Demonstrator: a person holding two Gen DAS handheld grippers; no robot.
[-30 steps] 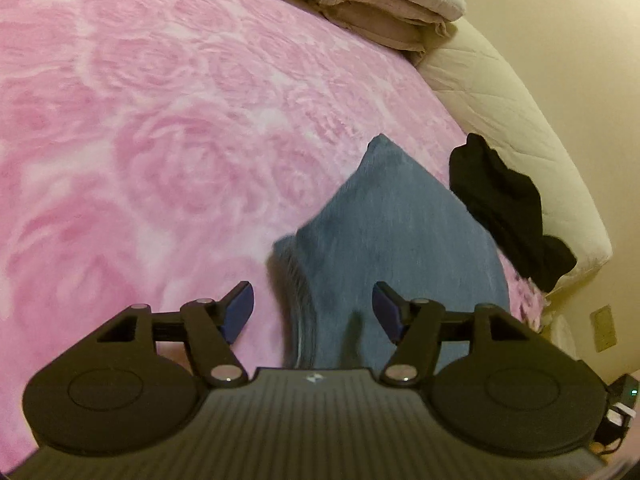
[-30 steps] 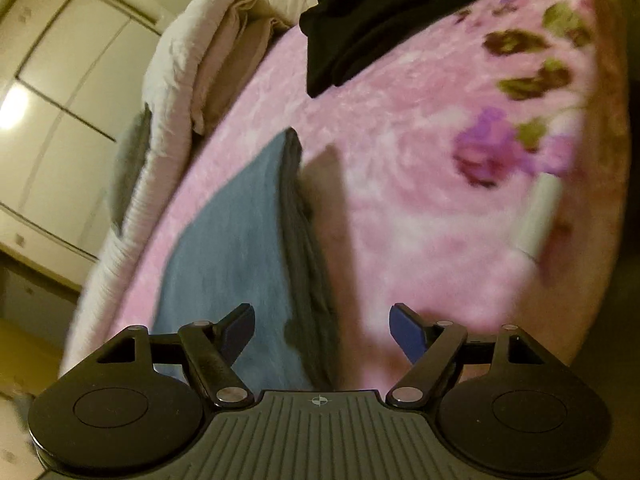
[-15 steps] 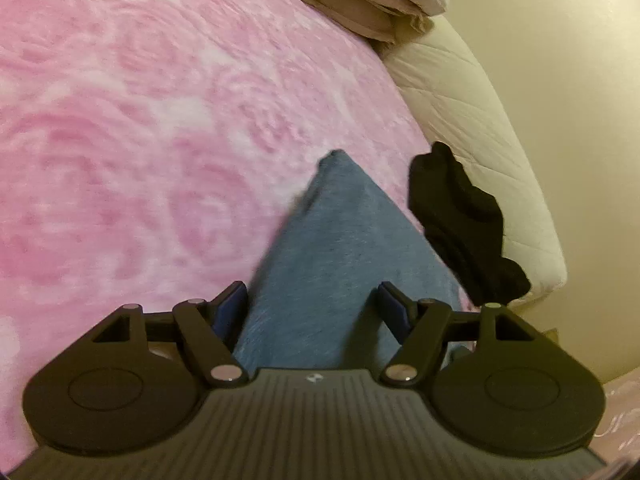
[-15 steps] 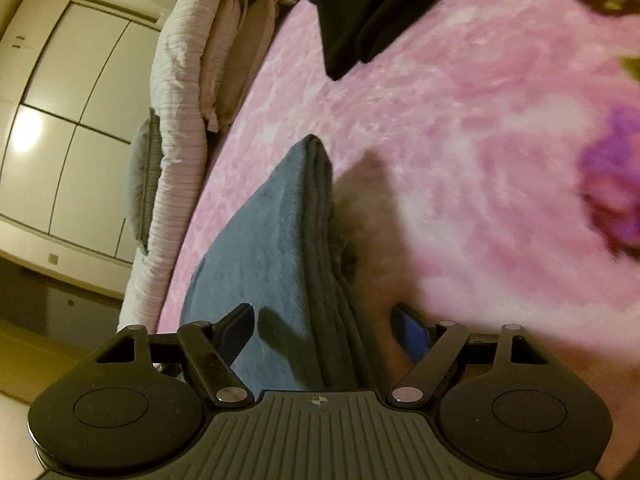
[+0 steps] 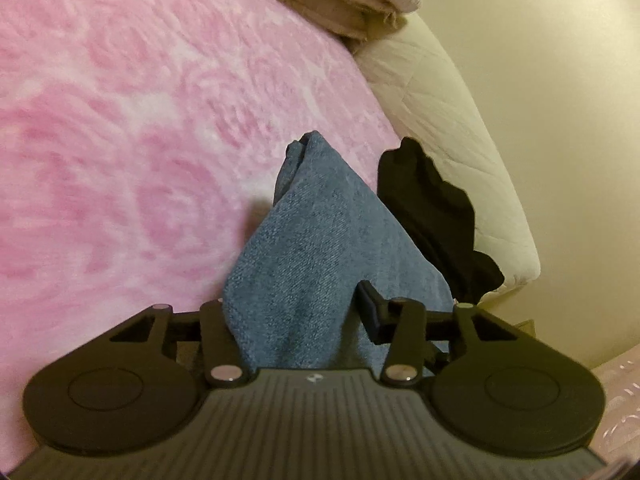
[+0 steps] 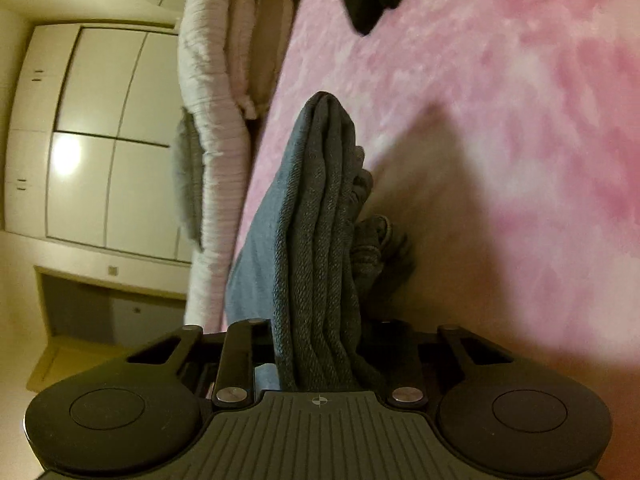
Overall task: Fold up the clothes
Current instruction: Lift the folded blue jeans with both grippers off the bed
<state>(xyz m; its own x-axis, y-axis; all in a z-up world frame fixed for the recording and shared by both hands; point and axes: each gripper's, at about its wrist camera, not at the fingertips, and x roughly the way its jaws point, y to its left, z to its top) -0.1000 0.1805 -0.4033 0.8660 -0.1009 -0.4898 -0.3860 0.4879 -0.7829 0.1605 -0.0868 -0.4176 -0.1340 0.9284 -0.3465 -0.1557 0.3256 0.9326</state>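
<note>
Both grippers are on the folded jeans [image 5: 320, 248] here. The left gripper [image 5: 296, 316] has its jaws only part closed, wrapped around one end of the denim, and its left finger is buried behind the cloth. The right gripper [image 6: 320, 340] is clamped tight on the stacked fold edges [image 6: 316, 240]. The jeans sit on the pink blanket [image 5: 120, 140], running off toward 12 o'clock. A black garment [image 5: 432, 208] lies just beside them at 2 o'clock, with pillows [image 6: 224, 60] at 11 in the right view.
</note>
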